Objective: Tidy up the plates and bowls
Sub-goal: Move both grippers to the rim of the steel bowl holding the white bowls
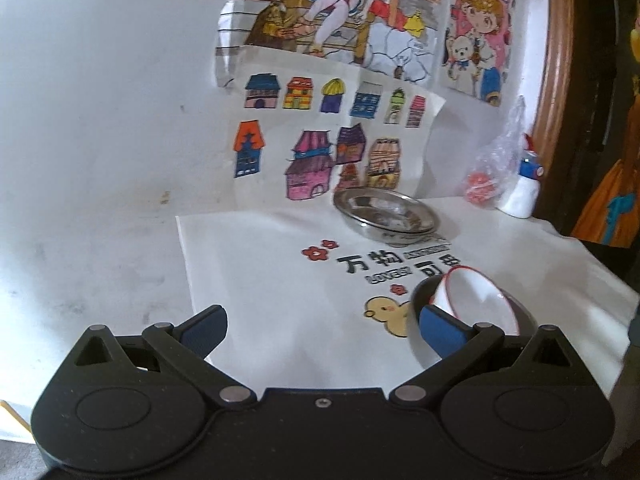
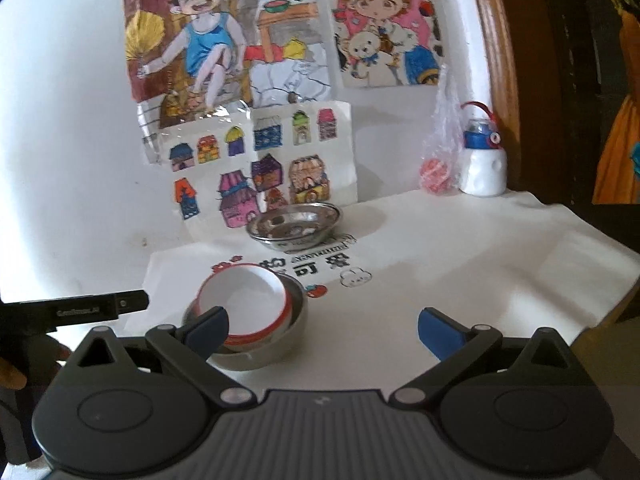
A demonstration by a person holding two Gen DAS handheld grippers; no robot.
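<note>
Bowls and plates lay on a white printed cloth [image 2: 460,248] spread over the table: toward the left, a white ceramic bowl with a red rim [image 2: 244,304] sat nested and tilted inside a larger stainless-steel bowl [image 2: 280,344], and behind it, close to the wall, a shallow stainless-steel plate [image 2: 296,222] rested on the cloth in what looked like a stack of two. In the left wrist view the left gripper [image 1: 322,326] hovered over the cloth with its blue-padded jaws spread wide and nothing between them, the nested bowls just beside its right finger. In the right wrist view the right gripper [image 2: 322,326] was likewise wide open and empty, its left finger in front of the white bowl without a visible grip on it. Coloured children's drawings [image 2: 248,56] covered the wall behind. Further right, near the back corner, stood a clear plastic bag with something red in it [image 2: 438,160] and a white bottle with a blue cap [image 2: 482,164].
</note>
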